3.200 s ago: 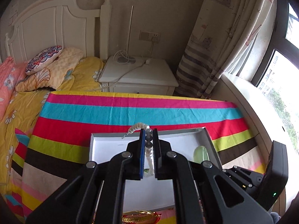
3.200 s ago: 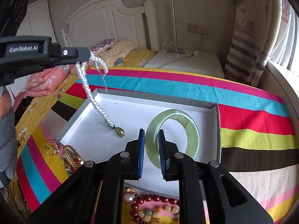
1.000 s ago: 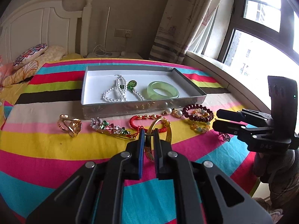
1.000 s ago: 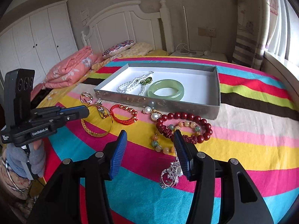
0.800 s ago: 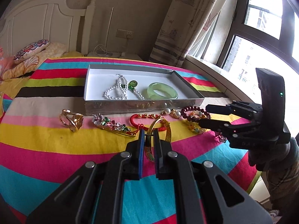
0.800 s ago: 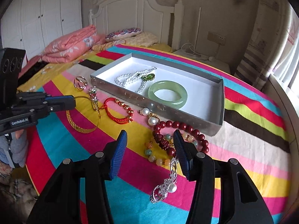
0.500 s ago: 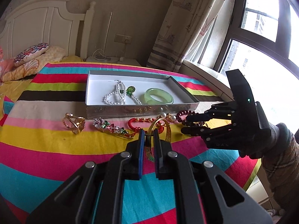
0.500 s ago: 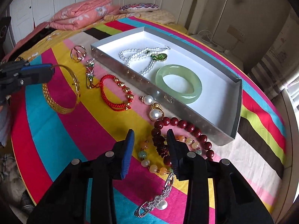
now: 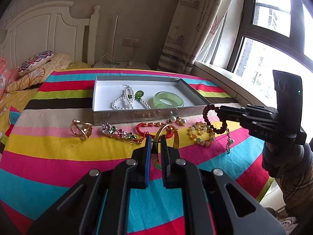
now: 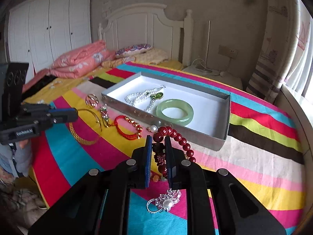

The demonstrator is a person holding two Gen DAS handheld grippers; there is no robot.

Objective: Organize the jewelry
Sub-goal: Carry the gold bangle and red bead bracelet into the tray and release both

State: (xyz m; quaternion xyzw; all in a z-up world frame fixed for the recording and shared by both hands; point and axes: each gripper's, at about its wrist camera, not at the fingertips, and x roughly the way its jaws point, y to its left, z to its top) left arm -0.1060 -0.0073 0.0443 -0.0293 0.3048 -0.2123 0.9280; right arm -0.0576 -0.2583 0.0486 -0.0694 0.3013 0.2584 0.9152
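A silver tray (image 9: 137, 115) (image 10: 223, 139) with a white floor holds a pearl necklace (image 9: 125, 99) (image 10: 140, 96) and a green jade bangle (image 9: 168, 99) (image 10: 174, 111). My left gripper (image 9: 156, 139) (image 10: 75, 114) is shut on a gold bangle (image 9: 174, 135) (image 10: 86, 133) and holds it above the striped cloth. My right gripper (image 10: 158, 139) (image 9: 219, 110) is shut on a dark red bead bracelet (image 10: 176, 137) (image 9: 207, 115) and holds it lifted in front of the tray's near right corner.
On the striped cloth (image 9: 58, 156) in front of the tray lie a gold ring piece (image 9: 81, 129), a flower brooch (image 9: 119, 133), a red cord bracelet (image 9: 152, 127) (image 10: 128, 129), pearl earrings (image 9: 179, 119), a pale bead bracelet (image 9: 201, 135) and a silver pearl brooch (image 10: 165, 199). Pillows and a headboard stand behind.
My right gripper has closed on the dark red bead bracelet and lifted it off the cloth. My left gripper still holds the gold bangle in about the same place.
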